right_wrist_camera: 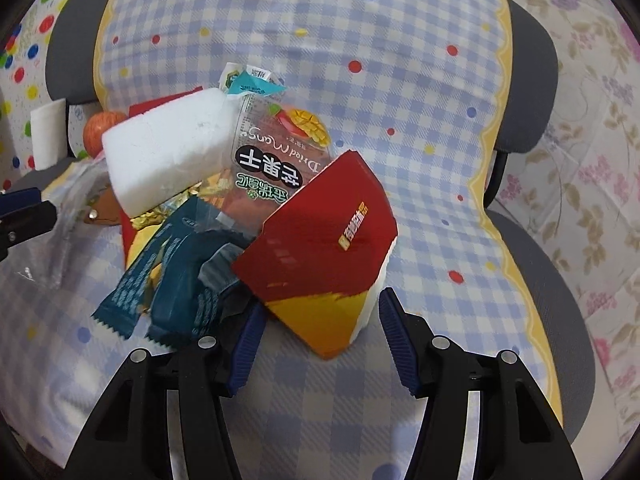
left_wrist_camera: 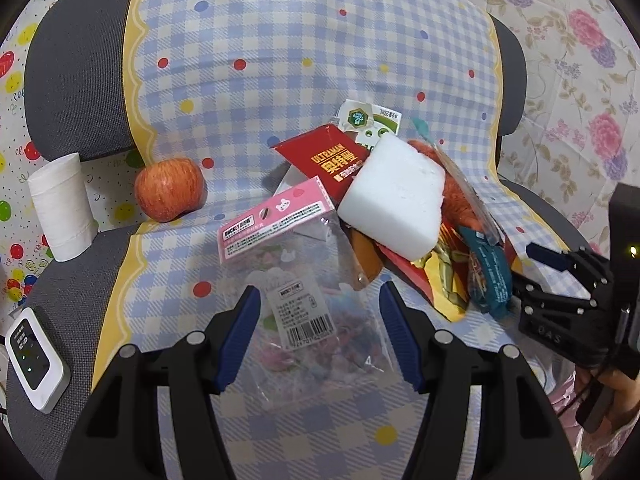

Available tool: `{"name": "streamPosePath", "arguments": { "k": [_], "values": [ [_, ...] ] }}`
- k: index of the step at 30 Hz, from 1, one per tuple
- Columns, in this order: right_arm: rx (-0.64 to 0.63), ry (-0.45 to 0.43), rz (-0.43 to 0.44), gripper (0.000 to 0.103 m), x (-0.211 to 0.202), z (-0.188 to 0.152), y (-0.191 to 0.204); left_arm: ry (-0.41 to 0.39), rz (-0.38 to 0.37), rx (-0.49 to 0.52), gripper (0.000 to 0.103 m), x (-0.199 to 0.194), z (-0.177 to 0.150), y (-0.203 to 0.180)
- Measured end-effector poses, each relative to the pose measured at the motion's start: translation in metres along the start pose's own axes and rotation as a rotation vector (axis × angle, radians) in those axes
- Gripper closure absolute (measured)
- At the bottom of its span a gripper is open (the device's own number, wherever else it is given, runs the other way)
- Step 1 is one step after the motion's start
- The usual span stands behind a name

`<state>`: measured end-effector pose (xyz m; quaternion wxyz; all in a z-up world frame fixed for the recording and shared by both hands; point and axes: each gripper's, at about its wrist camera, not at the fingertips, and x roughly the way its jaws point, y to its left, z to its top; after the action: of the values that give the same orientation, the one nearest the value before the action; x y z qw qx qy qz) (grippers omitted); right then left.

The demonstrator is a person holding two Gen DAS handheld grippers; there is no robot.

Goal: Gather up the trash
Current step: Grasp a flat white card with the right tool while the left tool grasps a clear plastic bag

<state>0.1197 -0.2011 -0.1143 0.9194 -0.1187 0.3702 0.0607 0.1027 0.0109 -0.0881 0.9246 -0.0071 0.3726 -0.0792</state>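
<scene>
Trash (left_wrist_camera: pixel 392 208) lies uncollected on the chair at your twelve o'clock, with your left gripper (left_wrist_camera: pixel 320 320) and right gripper (right_wrist_camera: pixel 320 320) spread wide, holding nothing.

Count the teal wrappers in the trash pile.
2, side by side at the pile's near edge, left of the red box: one leftmost, one beside it. More may be buried.

left tongs (left_wrist_camera: pixel 320 332) spread wide, right tongs (right_wrist_camera: pixel 322 342) spread wide
</scene>
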Motion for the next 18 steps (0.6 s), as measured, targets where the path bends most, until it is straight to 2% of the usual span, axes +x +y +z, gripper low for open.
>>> {"name": "streamPosePath", "arguments": {
  "k": [2, 4, 6, 10, 12, 14, 15, 18],
  "values": [
    [-0.027, -0.003, -0.009, 0.048, 0.002, 0.003, 0.002, 0.004, -0.001, -0.002, 0.043, 0.000, -0.001, 0.001],
    [-0.033, 0.000, -0.009, 0.059, 0.001, 0.003, 0.001, 0.003, 0.000, 0.001, 0.043, -0.001, -0.002, 0.001],
    [-0.012, -0.004, 0.008, 0.066, -0.005, 0.001, -0.005, 0.001, 0.001, -0.001, 0.043, -0.001, -0.002, 0.001],
    [0.027, -0.012, 0.042, 0.075, -0.017, -0.007, -0.015, -0.002, -0.003, 0.003, 0.043, -0.004, -0.003, -0.001],
    [0.066, -0.036, 0.060, 0.090, -0.030, -0.012, -0.023, -0.005, -0.005, 0.006, 0.043, -0.007, -0.004, -0.003],
    [0.109, -0.066, 0.064, 0.099, -0.040, -0.015, -0.030, -0.009, -0.005, 0.013, 0.043, -0.011, -0.005, -0.006],
    [0.136, -0.080, 0.067, 0.102, -0.046, -0.017, -0.035, -0.010, -0.003, 0.014, 0.043, -0.012, -0.006, -0.008],
    [0.214, -0.123, 0.063, 0.102, -0.060, -0.021, -0.045, -0.015, 0.007, 0.010, 0.043, -0.017, -0.008, -0.008]
  ]
}}
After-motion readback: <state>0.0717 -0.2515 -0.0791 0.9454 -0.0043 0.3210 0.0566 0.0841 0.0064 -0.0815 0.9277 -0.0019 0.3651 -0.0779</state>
